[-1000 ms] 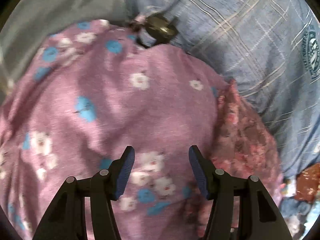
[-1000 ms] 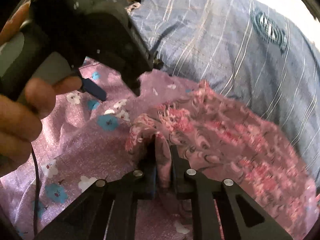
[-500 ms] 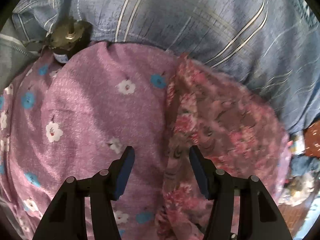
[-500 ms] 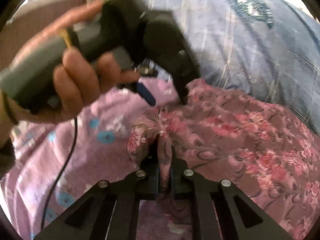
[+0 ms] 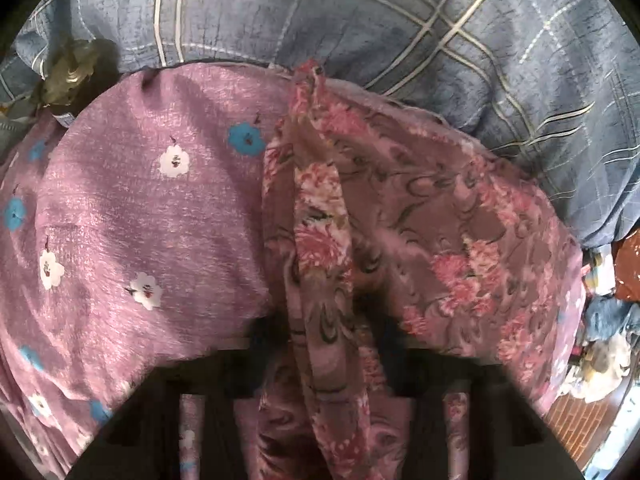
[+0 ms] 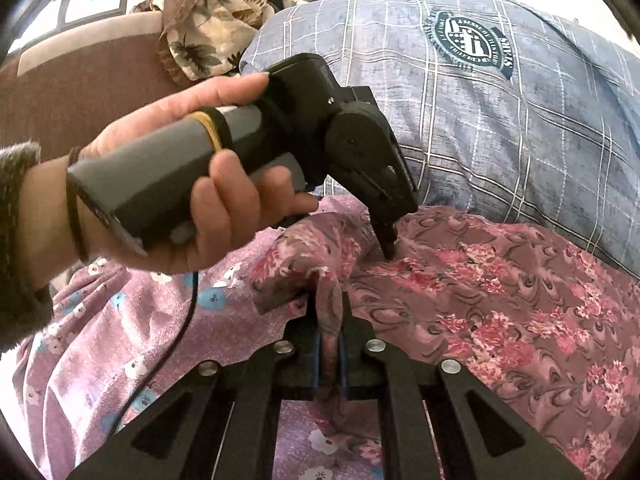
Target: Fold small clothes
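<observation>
purple flowered sheet (image 5: 132,216) under pink floral garment (image 6: 500,292); both grippers' fingers clamp it, left just closed; right view alone shows hand (image 6: 192,196).

Black left gripper (image 6: 390,246) on a grey handle with yellow band and trailing black cable; silver screws behind the right gripper's (image 6: 330,354) blue pads; fuzzy grey sleeve (image 6: 18,240), dark wristband.

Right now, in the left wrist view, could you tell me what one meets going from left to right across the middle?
Purple flowered sheet → pink floral cloth → blue plaid cover.
</observation>
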